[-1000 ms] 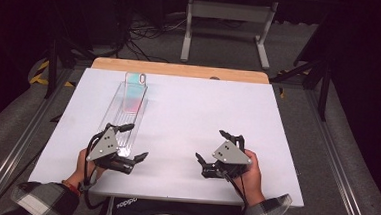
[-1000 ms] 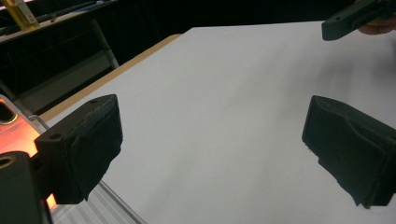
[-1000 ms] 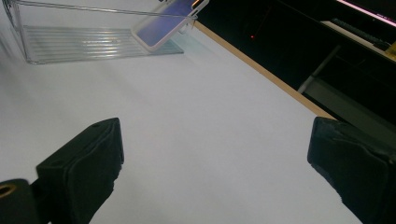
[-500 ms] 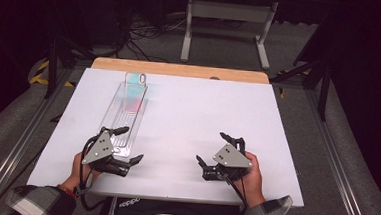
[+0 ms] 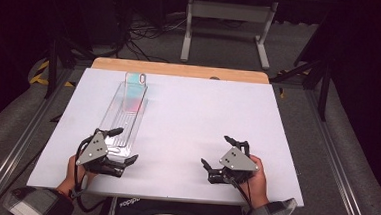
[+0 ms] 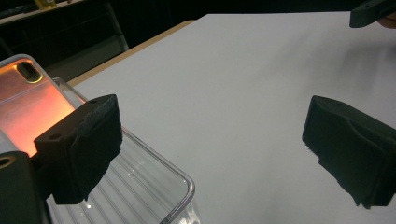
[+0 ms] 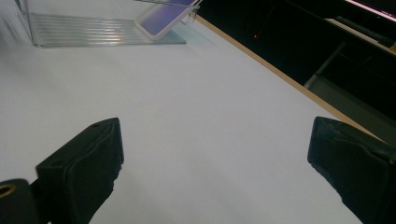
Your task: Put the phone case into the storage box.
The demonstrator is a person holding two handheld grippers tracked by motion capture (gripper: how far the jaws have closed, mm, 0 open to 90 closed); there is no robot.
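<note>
On white counter: left gripper released, jaws straddling near corner of clear ribbed plastic tray; right gripper released, empty.

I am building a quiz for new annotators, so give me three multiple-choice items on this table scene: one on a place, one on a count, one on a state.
1. Where does the clear tray lie on the white table?
A. On the person's left half
B. On the right half
C. On the floor

2. How many phone cases rest in the tray?
A. Three
B. None
C. One

3. How do the jaws of the left hand-held gripper stand?
A. Shut on the tray
B. Apart, holding nothing
C. Shut on a cloth

Key:
1 A, as the high view shows the tray ahead of the left hand-held gripper, far from the right hand-held gripper.
2 C, as a single case leans at the tray's far end.
3 B, as the left gripper view shows bare table between the jaws, with the tray's near corner by one jaw.
</note>
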